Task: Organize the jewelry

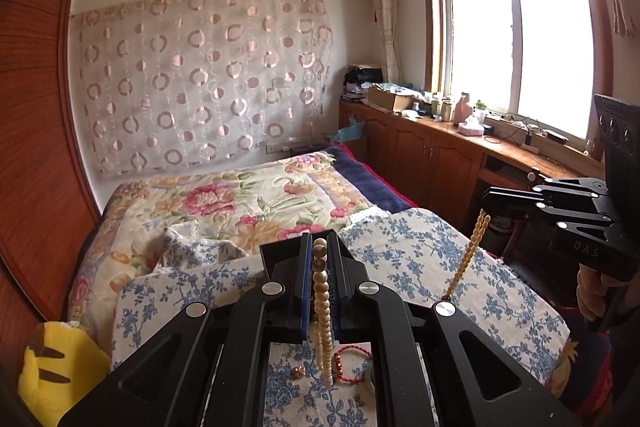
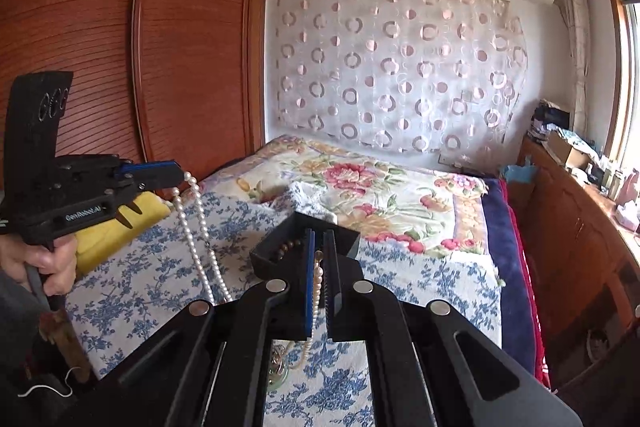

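A long pearl necklace is held up between both grippers over a blue-flowered cloth on the bed. My left gripper is shut on one part, and the strand hangs down below its fingers. My right gripper, off to the right, is shut on another part, and beads dangle from its tip. In the right wrist view the right gripper pinches the pearl necklace, with a black open box holding dark beads just behind its fingers. The left gripper is at the left, with a hand on its handle.
A red string bracelet, a small metal piece and a green pendant lie on the cloth below the grippers. A yellow plush toy sits at the bed's left edge. A wooden wardrobe stands to the left and a cabinet to the right.
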Demonstrator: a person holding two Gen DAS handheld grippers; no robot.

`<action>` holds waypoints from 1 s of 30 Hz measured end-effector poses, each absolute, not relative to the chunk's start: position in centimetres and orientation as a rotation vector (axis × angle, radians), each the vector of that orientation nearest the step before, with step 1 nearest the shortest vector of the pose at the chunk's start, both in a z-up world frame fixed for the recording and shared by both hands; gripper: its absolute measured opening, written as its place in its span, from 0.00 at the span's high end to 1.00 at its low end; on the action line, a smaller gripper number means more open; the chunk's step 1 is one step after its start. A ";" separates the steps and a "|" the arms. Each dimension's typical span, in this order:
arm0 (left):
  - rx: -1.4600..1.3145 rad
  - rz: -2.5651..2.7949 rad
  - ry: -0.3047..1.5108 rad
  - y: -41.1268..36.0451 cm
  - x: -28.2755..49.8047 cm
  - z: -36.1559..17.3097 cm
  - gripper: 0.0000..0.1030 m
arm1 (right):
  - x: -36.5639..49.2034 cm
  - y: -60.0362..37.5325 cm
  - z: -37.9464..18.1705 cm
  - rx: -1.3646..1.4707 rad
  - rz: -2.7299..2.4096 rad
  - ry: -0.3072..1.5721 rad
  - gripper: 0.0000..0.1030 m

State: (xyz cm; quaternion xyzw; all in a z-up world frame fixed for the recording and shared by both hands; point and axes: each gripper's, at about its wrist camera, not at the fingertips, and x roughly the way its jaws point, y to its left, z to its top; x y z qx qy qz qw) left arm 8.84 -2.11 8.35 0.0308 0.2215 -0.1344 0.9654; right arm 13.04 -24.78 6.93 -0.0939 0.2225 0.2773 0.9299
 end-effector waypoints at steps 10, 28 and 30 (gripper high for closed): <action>0.061 -0.288 0.441 -2.6 8.8 8.5 0.94 | 12.1 -24.6 6.3 -0.219 0.575 0.496 0.95; 0.064 -0.295 0.446 -2.5 9.3 7.9 0.94 | 9.4 -25.5 6.8 -0.219 0.560 0.475 0.95; 0.064 -0.296 0.445 -2.5 9.2 7.9 0.94 | 9.6 -25.6 6.9 -0.219 0.558 0.475 0.95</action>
